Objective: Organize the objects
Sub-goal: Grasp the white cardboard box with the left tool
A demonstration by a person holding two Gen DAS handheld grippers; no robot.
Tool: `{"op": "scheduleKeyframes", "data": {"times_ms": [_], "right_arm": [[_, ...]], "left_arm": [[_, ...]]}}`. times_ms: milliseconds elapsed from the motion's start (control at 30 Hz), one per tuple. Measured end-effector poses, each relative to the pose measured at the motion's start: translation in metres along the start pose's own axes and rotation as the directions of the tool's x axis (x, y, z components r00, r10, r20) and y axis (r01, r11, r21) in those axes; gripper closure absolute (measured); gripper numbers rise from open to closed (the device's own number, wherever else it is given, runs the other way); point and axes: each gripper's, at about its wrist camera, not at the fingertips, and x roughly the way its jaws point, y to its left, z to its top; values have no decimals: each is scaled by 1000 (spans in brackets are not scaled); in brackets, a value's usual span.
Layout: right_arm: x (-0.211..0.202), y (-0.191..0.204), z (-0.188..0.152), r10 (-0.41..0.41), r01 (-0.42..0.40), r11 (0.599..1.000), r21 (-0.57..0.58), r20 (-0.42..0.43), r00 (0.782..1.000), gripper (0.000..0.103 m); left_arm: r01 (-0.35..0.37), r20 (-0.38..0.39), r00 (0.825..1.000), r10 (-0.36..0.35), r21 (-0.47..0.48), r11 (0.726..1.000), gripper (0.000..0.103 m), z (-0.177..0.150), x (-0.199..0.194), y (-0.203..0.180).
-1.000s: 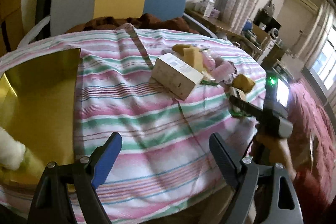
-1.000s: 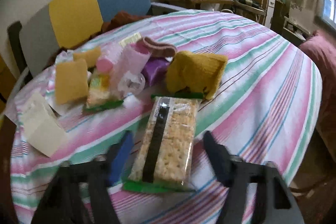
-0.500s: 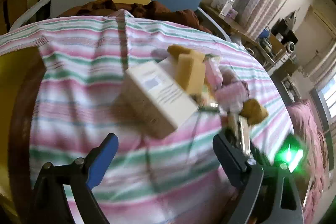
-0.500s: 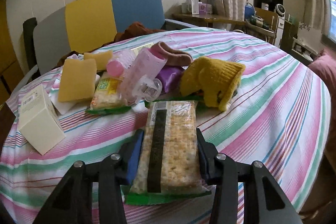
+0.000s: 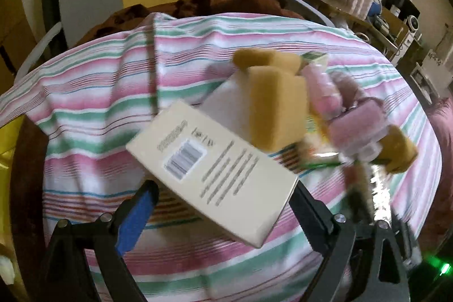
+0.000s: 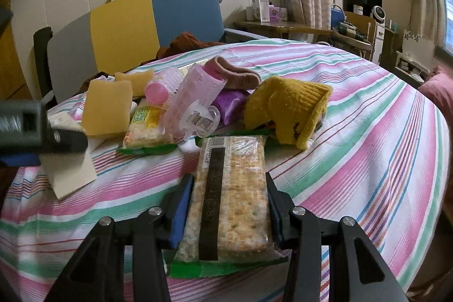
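We judge the sorting barely begun: our right gripper point(image 6: 226, 205) clamps the cracker pack point(image 6: 230, 194) on the table point(image 6: 368, 132), our left gripper point(image 5: 220, 205) straddles the box point(image 5: 215, 174) wide apart, and the pile point(image 6: 198, 104) waits.

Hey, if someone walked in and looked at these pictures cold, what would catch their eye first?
Probably the cracker pack, clamped between the right gripper's fingers at the near edge of the striped tablecloth. Next, the cream box, lying between the left gripper's wide-open fingers. Behind both sits a jumbled heap: yellow sponges, a pink roller, a mustard knit glove.
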Motion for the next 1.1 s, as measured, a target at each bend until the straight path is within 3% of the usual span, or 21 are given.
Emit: {"op": "scheduleKeyframes", "data": {"times_ms": [233,333,467,633,733,833,967,1100], "right_arm": [[-1,1,-1,-1,1,1000,-2,5,1000,55],[-1,1,0,-2,2,1000,-4,6,1000,55],[-1,2,-1,-2,2,1000,-4,7,1000,55],[-1,3,-1,-4,4,1000,-5,8,1000,55],[-1,3,-1,-2,2,1000,-4,9,1000,55],[-1,3,-1,-2,2,1000,-4,9,1000,55],[-1,3,-1,-1,1,1000,-3,9,1000,55],[-1,3,-1,-2,2,1000,-4,9,1000,55]], "left_arm": [[-30,85,996,40,-116,993,9,-29,-23,48],[48,115,993,-27,-182,982,9,-34,-30,55],[91,129,989,-65,-209,974,9,-18,-32,43],[36,82,996,-17,-238,971,9,14,-27,31],[-13,2,1000,14,-217,976,10,31,-11,29],[-42,-33,999,38,-131,990,20,31,1,29],[-56,-2,998,55,-18,998,35,13,-6,33],[-20,47,999,21,-22,1000,36,-5,-10,48]]}}
